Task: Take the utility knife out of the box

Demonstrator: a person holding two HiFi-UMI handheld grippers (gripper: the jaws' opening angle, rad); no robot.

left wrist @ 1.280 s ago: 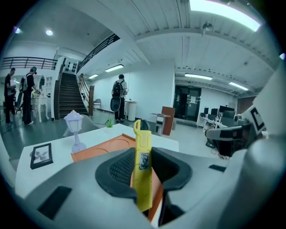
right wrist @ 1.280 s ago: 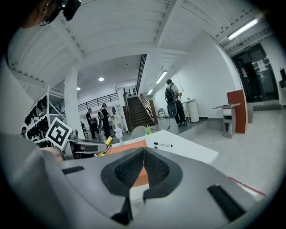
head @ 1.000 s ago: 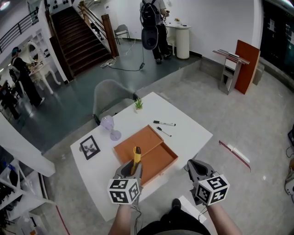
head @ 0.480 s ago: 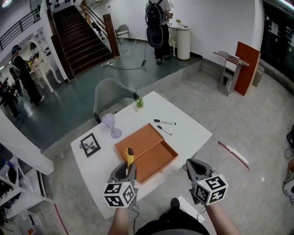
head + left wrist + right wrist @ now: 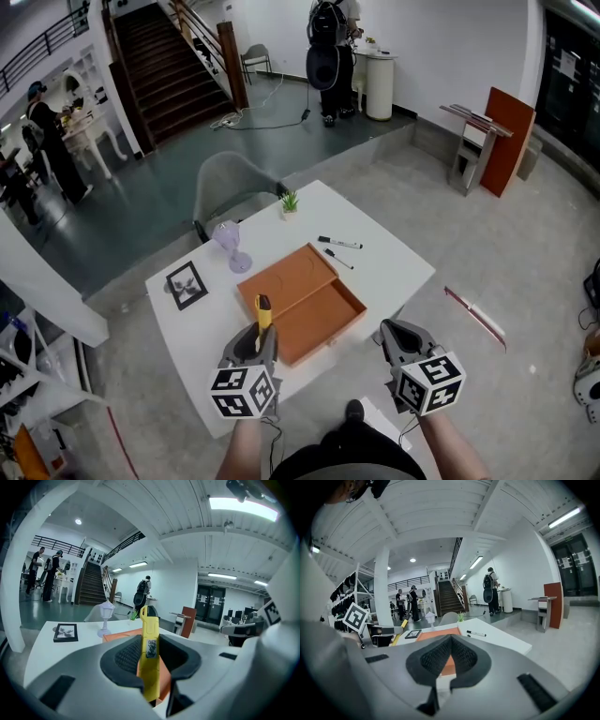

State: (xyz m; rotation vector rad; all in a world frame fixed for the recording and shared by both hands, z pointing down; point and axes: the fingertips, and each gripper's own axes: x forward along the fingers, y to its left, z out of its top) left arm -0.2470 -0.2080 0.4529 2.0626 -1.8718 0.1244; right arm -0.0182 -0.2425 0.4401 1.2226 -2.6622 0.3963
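An open orange box (image 5: 325,316) lies in the middle of the white table (image 5: 398,272), lid flat beside the tray. My left gripper (image 5: 258,343) hovers at the box's near left corner, shut on a yellow utility knife (image 5: 263,312). The knife sticks out forward and up past the pads. In the left gripper view the knife (image 5: 150,641) stands between the jaws of the left gripper (image 5: 151,665), with the box (image 5: 123,635) behind it. My right gripper (image 5: 395,338) hangs off the table's near right edge, shut and empty; its pads (image 5: 436,660) meet in the right gripper view.
On the table stand a purple lamp-shaped ornament (image 5: 230,247), a framed picture (image 5: 186,284), a small potted plant (image 5: 290,201) and two pens (image 5: 337,244). A grey chair (image 5: 230,187) stands behind the table. People stand far off by the stairs.
The left gripper has carried the knife a little left and back toward me, from over the box to its near left corner. The right gripper has stayed put.
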